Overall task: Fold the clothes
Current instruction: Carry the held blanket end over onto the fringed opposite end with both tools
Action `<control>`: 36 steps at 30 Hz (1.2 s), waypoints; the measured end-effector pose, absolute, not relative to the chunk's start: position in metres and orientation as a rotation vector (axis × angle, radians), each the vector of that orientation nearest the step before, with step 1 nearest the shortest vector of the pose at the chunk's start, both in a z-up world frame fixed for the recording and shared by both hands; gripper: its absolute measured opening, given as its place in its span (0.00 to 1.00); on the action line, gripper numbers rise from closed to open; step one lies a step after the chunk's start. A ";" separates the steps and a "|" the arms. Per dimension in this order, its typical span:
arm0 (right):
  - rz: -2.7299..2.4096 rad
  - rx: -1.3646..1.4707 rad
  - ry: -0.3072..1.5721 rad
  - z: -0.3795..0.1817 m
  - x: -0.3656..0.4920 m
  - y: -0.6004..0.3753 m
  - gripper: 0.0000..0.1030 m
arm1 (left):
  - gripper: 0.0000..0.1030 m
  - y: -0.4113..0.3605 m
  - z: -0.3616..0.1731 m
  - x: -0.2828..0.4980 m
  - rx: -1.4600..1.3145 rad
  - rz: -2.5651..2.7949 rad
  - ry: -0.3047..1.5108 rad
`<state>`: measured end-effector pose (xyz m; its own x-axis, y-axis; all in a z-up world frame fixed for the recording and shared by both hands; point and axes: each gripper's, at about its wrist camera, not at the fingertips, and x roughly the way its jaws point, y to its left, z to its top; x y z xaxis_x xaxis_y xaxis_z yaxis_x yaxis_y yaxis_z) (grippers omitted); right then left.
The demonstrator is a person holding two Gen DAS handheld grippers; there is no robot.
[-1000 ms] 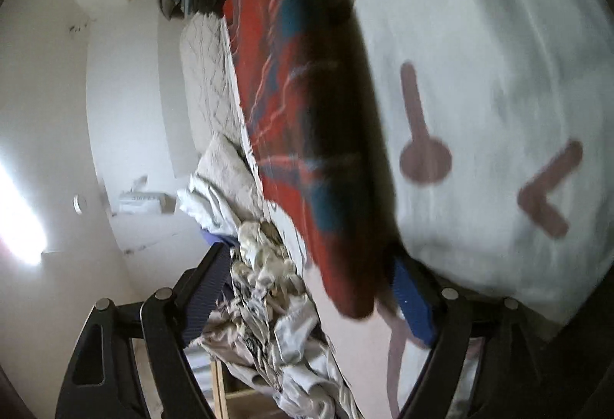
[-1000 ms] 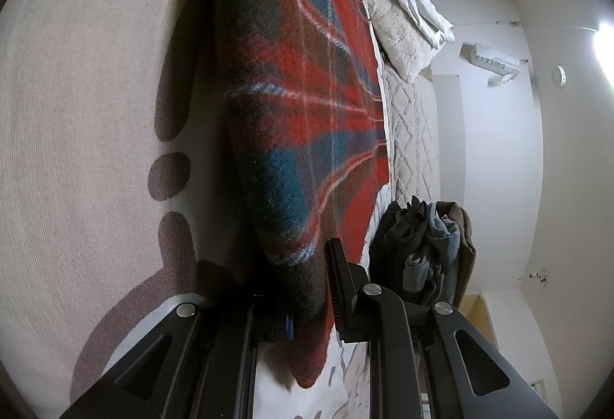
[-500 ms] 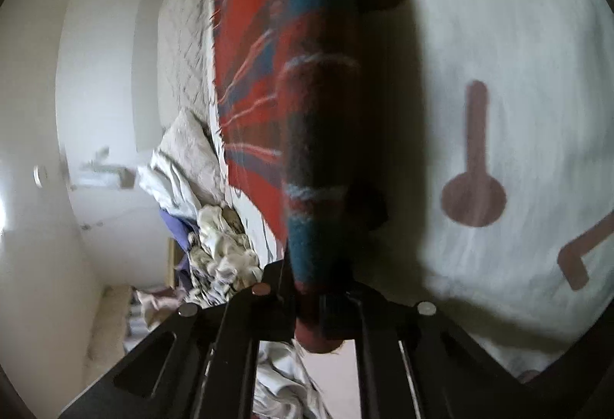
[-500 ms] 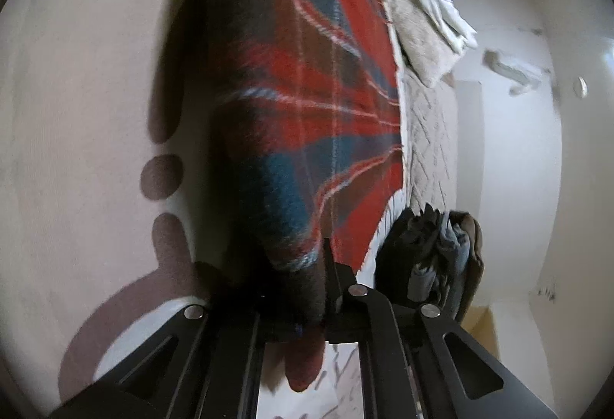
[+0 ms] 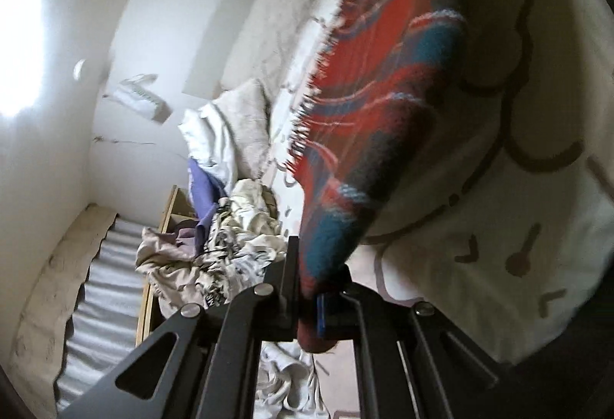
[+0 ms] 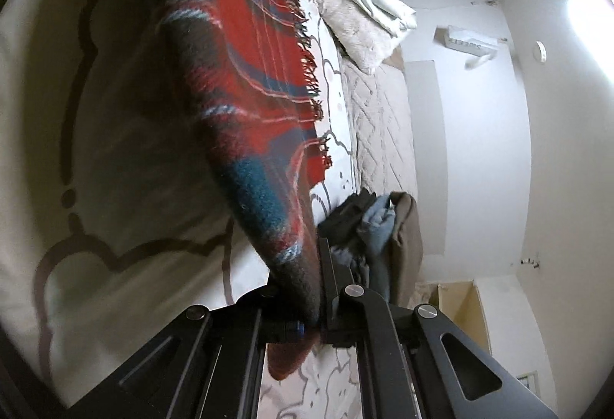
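Note:
A red, teal and dark plaid blanket (image 5: 383, 93) with a fringed edge hangs stretched above the bed. My left gripper (image 5: 312, 288) is shut on one corner of it, the cloth bunched between the black fingers. In the right wrist view the same plaid blanket (image 6: 245, 81) runs away from my right gripper (image 6: 307, 304), which is shut on another corner. The blanket's fringe (image 6: 311, 73) dangles over the white bedcover (image 6: 96, 169) with brown line drawings.
A heap of crumpled light clothes (image 5: 230, 238) and a purple garment (image 5: 201, 192) lie at one end of the bed. A stack of dark folded clothes (image 6: 368, 231) sits at the other end. A fluffy pillow (image 6: 357, 31) and quilted cover (image 6: 383, 127) lie along the wall.
The left gripper closed on the blanket corner, which a second ago lay between open jaws. Both grippers rose, lifting the blanket's edge off the bedcover. The left view rolled.

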<state>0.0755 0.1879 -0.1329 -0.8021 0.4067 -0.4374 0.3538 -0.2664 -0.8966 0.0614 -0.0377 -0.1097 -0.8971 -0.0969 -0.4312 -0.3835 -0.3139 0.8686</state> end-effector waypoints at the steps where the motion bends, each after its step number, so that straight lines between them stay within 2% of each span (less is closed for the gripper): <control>1: 2.278 -0.990 -1.869 -0.128 0.084 0.187 0.06 | 0.06 -0.041 -0.103 0.068 -0.616 2.333 1.706; 4: 2.305 -1.055 -1.845 -0.119 0.114 0.185 0.06 | 0.06 -0.051 -0.095 0.101 -0.660 2.334 1.651; 11: 2.393 -1.399 -1.789 -0.124 0.214 0.159 0.06 | 0.06 -0.068 -0.099 0.182 -0.865 2.260 1.491; 15: 2.413 -1.504 -1.745 -0.137 0.232 0.154 0.06 | 0.06 -0.068 -0.122 0.189 -0.908 2.188 1.538; 20: 2.411 -1.462 -1.706 -0.134 0.190 0.175 0.06 | 0.06 -0.059 -0.122 0.136 -0.865 2.210 1.575; 24: 2.421 -1.402 -1.650 -0.120 0.130 0.192 0.06 | 0.06 -0.049 -0.110 0.068 -0.855 2.276 1.531; 29: 2.460 -1.483 -1.431 -0.121 0.027 0.216 0.06 | 0.06 -0.042 -0.112 -0.024 -0.940 2.333 1.431; 36: 2.375 -1.600 -1.458 -0.151 -0.079 0.224 0.06 | 0.06 -0.033 -0.156 -0.118 -1.109 2.262 1.468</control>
<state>-0.0789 0.2244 -0.1514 -0.5024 0.3982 -0.7675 0.5040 -0.5864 -0.6342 -0.1181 -0.0332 -0.1558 -0.6889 -0.2046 -0.6953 -0.5518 -0.4740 0.6862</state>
